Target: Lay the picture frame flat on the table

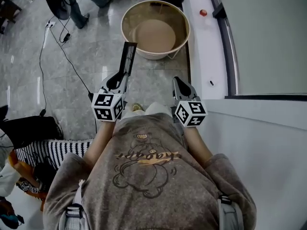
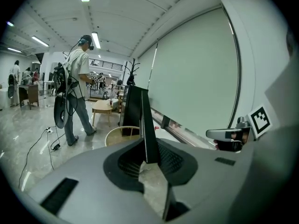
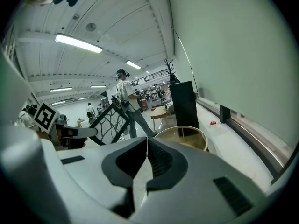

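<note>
The left claw [image 1: 124, 74] clamps a slim, black picture frame [image 1: 129, 54] edgewise.

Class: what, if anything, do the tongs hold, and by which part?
The left tongs grip the picture frame by its near edge; the right tongs hold nothing.

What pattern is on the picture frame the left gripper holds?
Dark branching lines on white, in a thin black picture frame; clearest in the right gripper view.
</note>
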A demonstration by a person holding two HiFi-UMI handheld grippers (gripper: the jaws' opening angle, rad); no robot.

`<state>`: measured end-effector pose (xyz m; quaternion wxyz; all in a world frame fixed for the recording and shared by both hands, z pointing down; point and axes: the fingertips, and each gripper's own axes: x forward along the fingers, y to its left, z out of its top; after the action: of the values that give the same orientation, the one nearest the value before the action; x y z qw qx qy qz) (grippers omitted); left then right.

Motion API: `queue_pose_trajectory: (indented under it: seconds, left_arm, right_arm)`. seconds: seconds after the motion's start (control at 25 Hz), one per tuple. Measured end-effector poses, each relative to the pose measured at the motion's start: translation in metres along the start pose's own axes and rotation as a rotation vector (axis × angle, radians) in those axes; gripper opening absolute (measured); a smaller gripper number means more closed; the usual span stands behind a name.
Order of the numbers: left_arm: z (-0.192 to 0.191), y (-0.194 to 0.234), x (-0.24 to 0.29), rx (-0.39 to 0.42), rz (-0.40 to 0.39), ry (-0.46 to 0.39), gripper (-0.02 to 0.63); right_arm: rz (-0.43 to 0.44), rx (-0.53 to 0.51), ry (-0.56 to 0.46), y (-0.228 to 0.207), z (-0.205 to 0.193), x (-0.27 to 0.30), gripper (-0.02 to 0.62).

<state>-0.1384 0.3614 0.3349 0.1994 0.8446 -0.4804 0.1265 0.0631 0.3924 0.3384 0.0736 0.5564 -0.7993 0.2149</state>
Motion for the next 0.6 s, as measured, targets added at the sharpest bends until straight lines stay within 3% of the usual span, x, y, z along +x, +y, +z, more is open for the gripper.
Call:
queue_pose_trajectory:
  seconds: [0.6]
  left_arm:
    - [0.013, 0.032, 0.032, -0.029, -0.029, -0.002, 0.077]
  right_arm:
    - [-0.016, 0.017, -0.015, 0.004, 0.012, 0.046, 0.020]
